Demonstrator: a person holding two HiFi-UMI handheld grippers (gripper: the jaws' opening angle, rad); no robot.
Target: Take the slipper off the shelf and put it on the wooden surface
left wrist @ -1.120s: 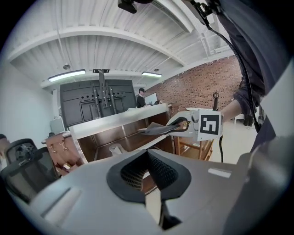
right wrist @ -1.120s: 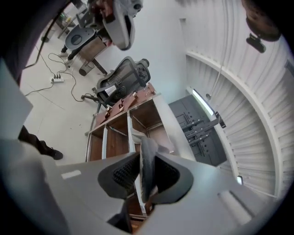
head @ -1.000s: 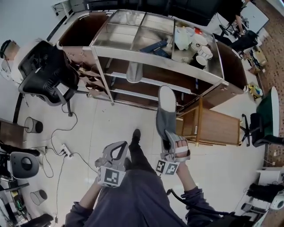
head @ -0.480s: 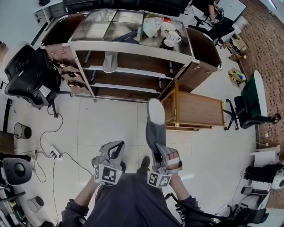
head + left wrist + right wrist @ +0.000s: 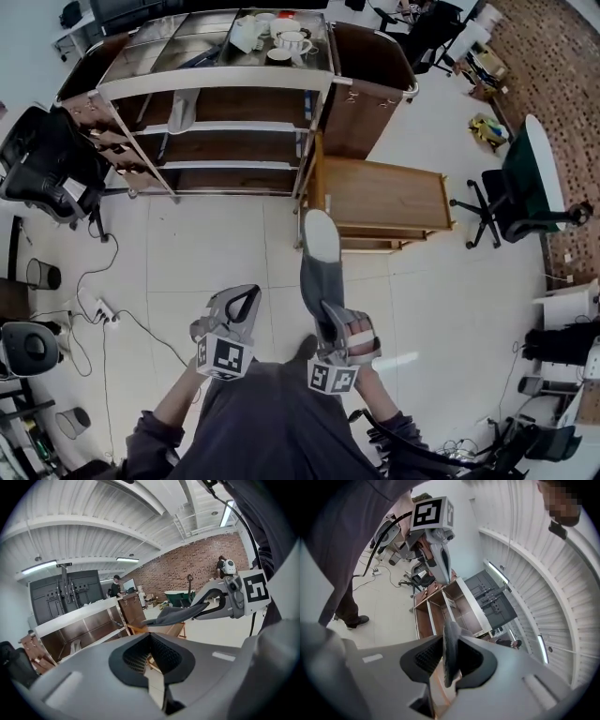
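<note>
A grey slipper (image 5: 317,255) with a white toe sticks out forward from my right gripper (image 5: 336,323), which is shut on its heel end. The toe hangs over the floor just short of the low wooden table (image 5: 384,192). The metal shelf (image 5: 211,82) stands behind and to the left of that table. In the right gripper view the slipper (image 5: 451,651) shows edge-on between the pads. My left gripper (image 5: 236,311) is held beside it, shut and with nothing in it. The left gripper view shows the right gripper (image 5: 213,606) and the slipper (image 5: 176,616) in the air.
Cups and a jug (image 5: 272,36) stand on the shelf top. A pale object (image 5: 181,111) hangs on a middle shelf. A black office chair (image 5: 42,164) stands at the left, another chair (image 5: 520,187) at the right. Cables and a power strip (image 5: 98,309) lie on the floor.
The shelf has slid up and to the left in the head view, and the wooden table now lies straight beyond the slipper's toe. Both grippers keep their pose and the slipper stays held.
</note>
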